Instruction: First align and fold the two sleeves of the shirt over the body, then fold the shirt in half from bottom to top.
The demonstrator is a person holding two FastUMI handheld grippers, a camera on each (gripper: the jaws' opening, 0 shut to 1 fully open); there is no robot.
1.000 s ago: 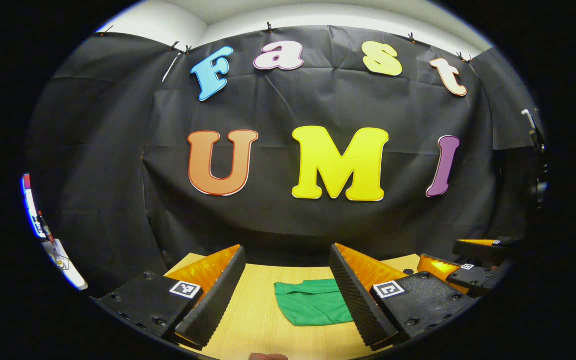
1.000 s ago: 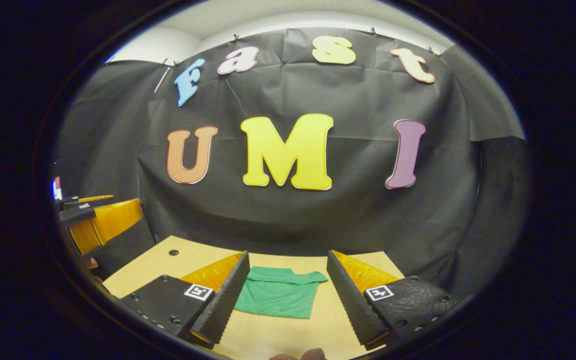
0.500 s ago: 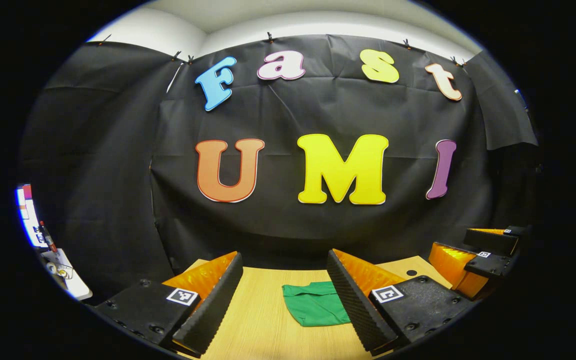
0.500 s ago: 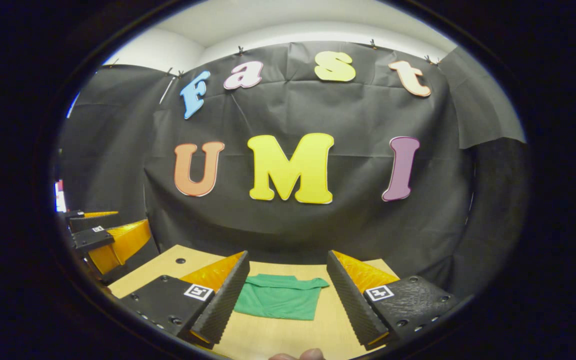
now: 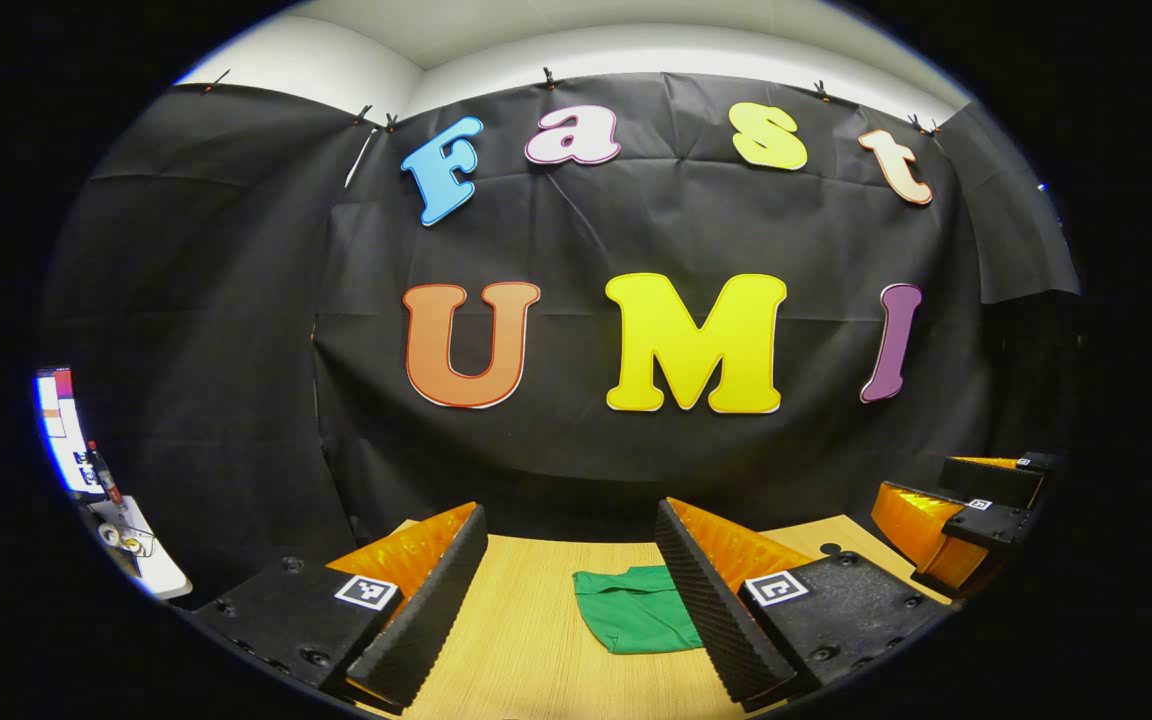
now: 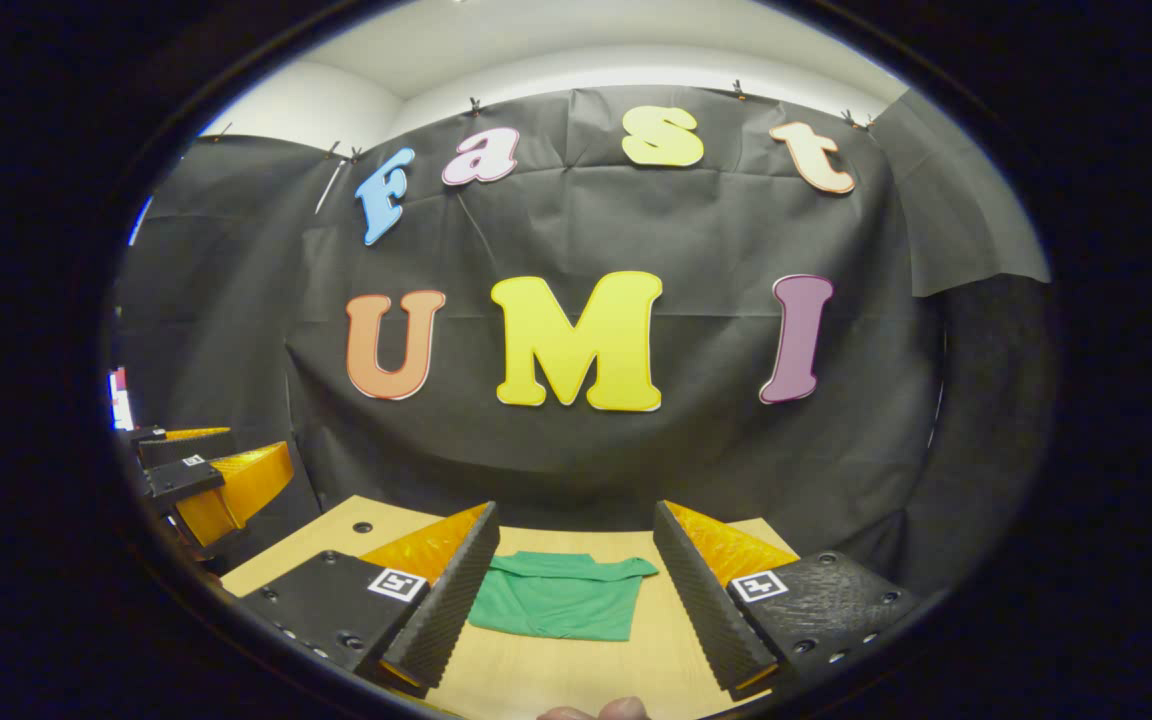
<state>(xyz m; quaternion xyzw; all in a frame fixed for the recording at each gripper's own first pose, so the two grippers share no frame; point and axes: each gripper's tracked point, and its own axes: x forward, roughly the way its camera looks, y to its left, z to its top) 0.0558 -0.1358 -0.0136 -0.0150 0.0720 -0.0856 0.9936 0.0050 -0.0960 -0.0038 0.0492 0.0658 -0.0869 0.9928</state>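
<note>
In the left gripper view, we held the left gripper (image 5: 570, 590) released, fingers spread wide above the wooden table (image 5: 516, 650). The folded green shirt (image 5: 636, 620) lay at five o'clock, its right edge hidden behind the right finger. The right gripper (image 5: 966, 510) showed at three o'clock.

In the right gripper view, our right gripper (image 6: 576, 590) was likewise released, the shirt (image 6: 561, 600) lying flat between its fingers at six o'clock. The left gripper (image 6: 206, 480) sat at nine o'clock.

left gripper (image 5: 570, 600): ribbed wedge fingers, screwed blocks, square markers near the table (image 5: 536, 640)
right gripper (image 6: 573, 595): same build
</note>
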